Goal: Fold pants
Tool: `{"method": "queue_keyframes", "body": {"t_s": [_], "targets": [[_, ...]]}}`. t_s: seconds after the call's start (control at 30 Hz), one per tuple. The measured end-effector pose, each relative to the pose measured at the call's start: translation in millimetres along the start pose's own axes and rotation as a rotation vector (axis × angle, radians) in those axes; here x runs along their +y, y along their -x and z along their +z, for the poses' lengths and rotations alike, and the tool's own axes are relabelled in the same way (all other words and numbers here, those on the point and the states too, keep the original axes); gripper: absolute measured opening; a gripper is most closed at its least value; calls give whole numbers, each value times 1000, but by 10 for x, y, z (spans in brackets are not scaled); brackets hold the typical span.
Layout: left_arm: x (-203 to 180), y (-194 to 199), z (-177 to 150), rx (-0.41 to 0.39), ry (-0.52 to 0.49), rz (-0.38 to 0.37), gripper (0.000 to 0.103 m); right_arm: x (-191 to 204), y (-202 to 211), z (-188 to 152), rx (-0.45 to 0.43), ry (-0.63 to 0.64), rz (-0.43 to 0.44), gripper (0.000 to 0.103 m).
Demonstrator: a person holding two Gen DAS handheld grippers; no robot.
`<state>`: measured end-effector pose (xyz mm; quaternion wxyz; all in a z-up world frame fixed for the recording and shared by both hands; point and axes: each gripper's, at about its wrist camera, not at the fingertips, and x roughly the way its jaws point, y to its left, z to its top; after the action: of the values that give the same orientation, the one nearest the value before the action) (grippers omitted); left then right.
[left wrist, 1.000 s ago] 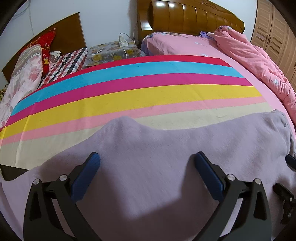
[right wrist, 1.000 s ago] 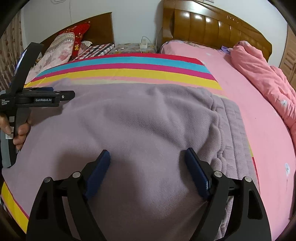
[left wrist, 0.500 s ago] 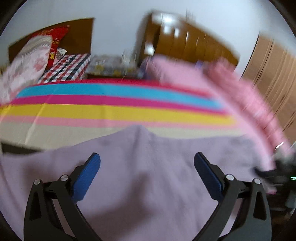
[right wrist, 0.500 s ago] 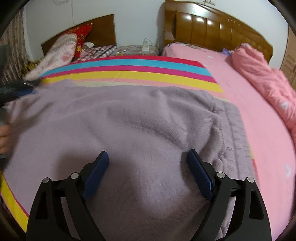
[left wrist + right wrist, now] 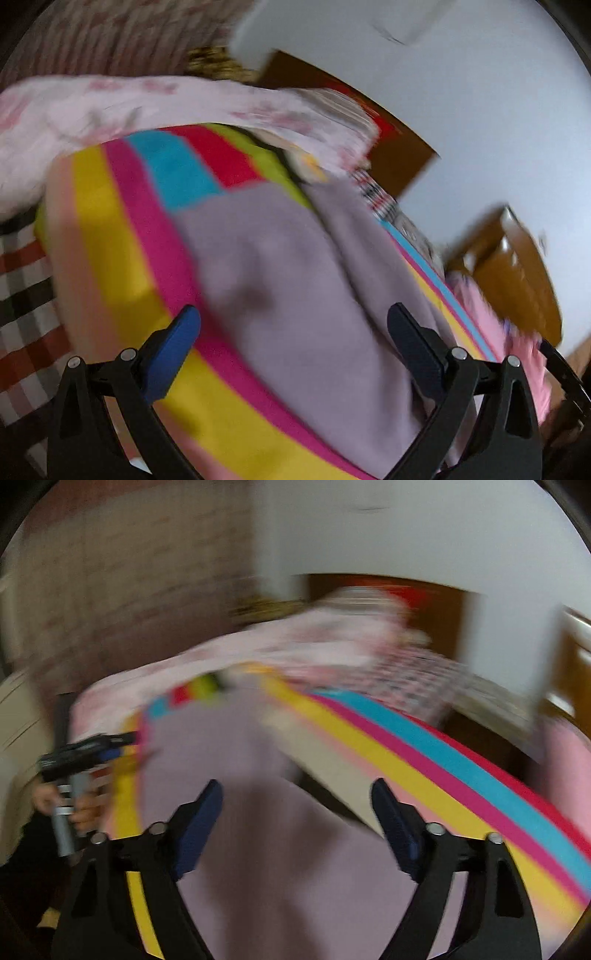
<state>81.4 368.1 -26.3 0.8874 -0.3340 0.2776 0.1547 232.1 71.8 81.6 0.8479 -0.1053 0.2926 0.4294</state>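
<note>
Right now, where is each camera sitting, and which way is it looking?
Left wrist camera: rides on the left hand-held gripper, tilted, looking down over the lilac pants on the striped sheet; its own blue fingers show, spread wide.
Right wrist camera: rides on the right hand-held gripper, looking across the same pants toward the flowered quilt; its closing fingers hold nothing, and the person's hand on the left gripper's handle shows at the left.
Both share the pants, sheet and quilt.

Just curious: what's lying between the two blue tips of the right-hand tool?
Only the lilac pants, spread on the striped sheet; nothing is gripped. The right wrist view shows it.
</note>
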Motion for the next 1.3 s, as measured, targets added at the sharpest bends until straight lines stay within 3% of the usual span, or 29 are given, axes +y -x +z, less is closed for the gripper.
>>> {"method": "queue_keyframes", "body": {"t_s": [0.1,0.27,0.37,0.5,0.63,0.8,0.83,0.9,0.93,0.97,1.07,1.17,1.23,1.3], "targets": [[266,-86,219,-8,44,46,100,349,-989,599,102,99,197,62],[316,-256,366,-19,63,38,92,749,-2347,1126,254,181,314,44],[385,-360,459,-20,22,55,86,860,-2781,1198,303,188,351,40],[360,-520,534,-16,-21,80,85,1031,-3174,1225,352,252,372,38],[416,-737,546,28,-17,115,85,1020,-3314,1082,418,271,399,34],[405,-833,470,41,-50,153,85,997,-3268,1014,396,249,429,22],[409,-846,477,42,-55,165,81,997,-3252,1015,388,252,429,18],[413,-838,480,36,-66,203,44,1017,-3183,1005,358,271,412,16],[432,-809,498,37,-61,177,36,1031,-3159,1004,348,275,401,15],[442,-792,506,43,-60,161,16,1051,-3134,1005,337,278,391,15],[393,-716,546,39,-100,135,10,1117,-3026,1029,288,302,361,14],[239,-449,603,-51,-141,152,9,1168,-2883,1154,234,294,366,14],[217,-276,684,-95,-130,152,9,1215,-2854,1226,218,295,373,14],[289,-303,734,-80,-104,160,10,1300,-2935,1254,234,310,360,14]]}}
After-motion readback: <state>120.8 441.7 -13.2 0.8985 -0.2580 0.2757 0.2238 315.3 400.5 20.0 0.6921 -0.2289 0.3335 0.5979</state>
